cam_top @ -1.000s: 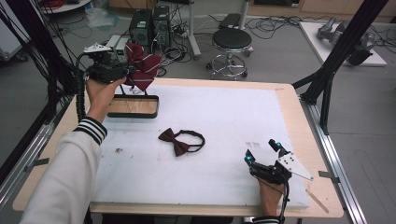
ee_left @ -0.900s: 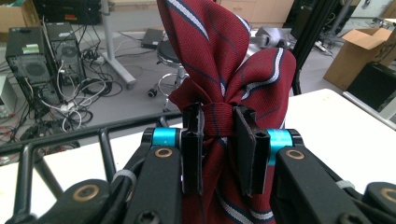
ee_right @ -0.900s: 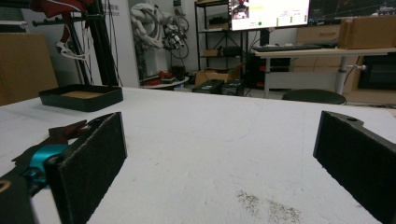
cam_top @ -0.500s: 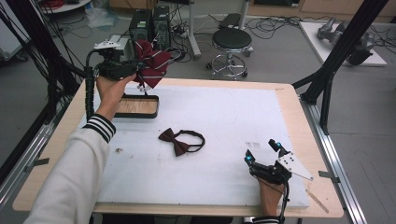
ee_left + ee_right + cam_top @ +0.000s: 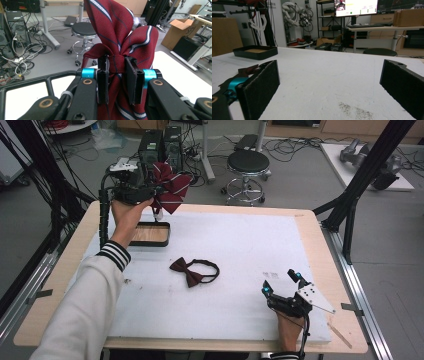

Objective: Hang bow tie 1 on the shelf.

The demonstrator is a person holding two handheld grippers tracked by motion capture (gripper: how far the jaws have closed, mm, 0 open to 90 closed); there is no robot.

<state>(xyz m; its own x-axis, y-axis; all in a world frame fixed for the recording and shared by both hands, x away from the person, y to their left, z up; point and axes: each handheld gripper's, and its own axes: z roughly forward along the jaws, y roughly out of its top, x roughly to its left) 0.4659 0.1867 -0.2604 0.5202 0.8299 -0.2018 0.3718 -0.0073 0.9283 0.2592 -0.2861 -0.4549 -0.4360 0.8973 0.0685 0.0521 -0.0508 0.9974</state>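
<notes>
While its two black jaws are pinching the knot of a striped red bow (image 5: 117, 50), the left gripper (image 5: 150, 195) is hanging high above the far left corner of the table (image 5: 310, 227), out past the far edge. In the left gripper view, the bow's knot band is sitting squeezed between the pads, with loops of fabric fanning up above them and more cloth hanging down below. The left hand (image 5: 127, 215) is wrapping the gripper's handle from beneath, the forearm is reaching up and forward in a white sleeve with a dark-striped cuff, and a black cable is drooping down beside the wrist.

Just below and nearer than that gripper, a shallow black tray (image 5: 150, 234) with a wooden floor is resting on the white mat (image 5: 250, 245), near its far left corner. A darker bow tie (image 5: 192, 271) with its thin strap looped to one side is lying flat toward the middle of the mat, well apart from both grippers.

Down at the near right corner, the right gripper (image 5: 282, 282) is resting low on the mat with its jaws spread wide and nothing between them, the right hand (image 5: 290, 330) coming in from the near edge. Wide bare mat is lying ahead of it, between it and the dark bow tie.
</notes>
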